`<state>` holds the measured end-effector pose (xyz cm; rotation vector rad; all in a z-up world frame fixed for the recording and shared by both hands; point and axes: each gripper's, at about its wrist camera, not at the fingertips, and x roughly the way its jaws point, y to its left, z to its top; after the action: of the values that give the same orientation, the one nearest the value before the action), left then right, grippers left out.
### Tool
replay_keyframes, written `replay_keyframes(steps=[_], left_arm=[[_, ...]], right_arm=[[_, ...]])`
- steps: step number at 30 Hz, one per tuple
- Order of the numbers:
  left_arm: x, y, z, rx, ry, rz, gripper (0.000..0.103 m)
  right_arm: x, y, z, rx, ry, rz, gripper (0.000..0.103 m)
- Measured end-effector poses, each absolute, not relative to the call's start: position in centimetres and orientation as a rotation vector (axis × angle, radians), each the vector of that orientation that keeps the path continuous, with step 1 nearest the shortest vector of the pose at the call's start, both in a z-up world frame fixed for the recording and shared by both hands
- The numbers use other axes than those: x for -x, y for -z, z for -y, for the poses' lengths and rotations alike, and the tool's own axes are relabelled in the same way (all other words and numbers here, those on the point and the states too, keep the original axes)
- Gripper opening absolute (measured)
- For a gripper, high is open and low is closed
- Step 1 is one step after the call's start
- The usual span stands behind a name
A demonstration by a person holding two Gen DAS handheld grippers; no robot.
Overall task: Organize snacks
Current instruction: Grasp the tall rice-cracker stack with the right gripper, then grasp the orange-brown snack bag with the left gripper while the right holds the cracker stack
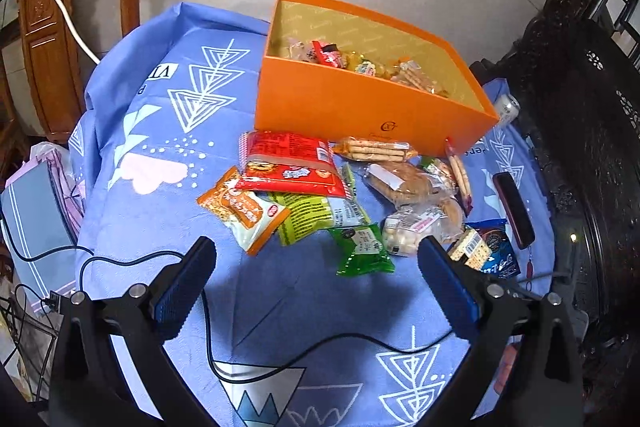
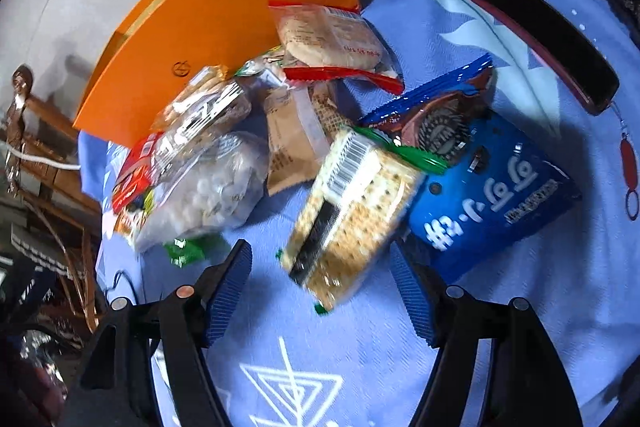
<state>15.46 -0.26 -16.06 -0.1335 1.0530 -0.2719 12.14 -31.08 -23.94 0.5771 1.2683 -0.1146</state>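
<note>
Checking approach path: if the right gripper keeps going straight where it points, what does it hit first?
Most likely the cracker pack with the barcode, lying directly between the open right gripper fingers. It overlaps the blue cookie bag. Depth is unclear through the fisheye, so the blue tablecloth just short of it is possible.

Bare blue tablecloth (image 1: pixel 280 291) is left open just ahead of the left gripper (image 1: pixel 316 259), crossed only by a thin black cable (image 1: pixel 320 343). Beyond it, passage is blocked by scattered snack packets (image 1: pixel 288 167) and the orange box (image 1: pixel 360 107). Between the spread fingers of the right gripper (image 2: pixel 320 263), room is taken up by a cracker pack (image 2: pixel 352 211), flanked by a blue bag (image 2: pixel 492 195).
</note>
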Motion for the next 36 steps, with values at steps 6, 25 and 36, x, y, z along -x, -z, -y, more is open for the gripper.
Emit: replay_keyframes(steps=[6,25,36], left_arm=[[-16.0,17.0,-1.7,0.142,0.216,-1.073,0.099],[-22.8,27.6,-3.5,0.225,-0.019,-1.259,0.099],[-24.4,29.0,-1.4,0.132,-0.015,-1.167,0.083]], right_arm=[[-13.5,25.1,30.1,-0.531,0.148,-1.275,0.049],[-12.5,22.9,29.9,-0.467,0.038,-1.266,0.018],[-11.8,23.5,30.9,-0.48,0.043,-1.29,0.018]])
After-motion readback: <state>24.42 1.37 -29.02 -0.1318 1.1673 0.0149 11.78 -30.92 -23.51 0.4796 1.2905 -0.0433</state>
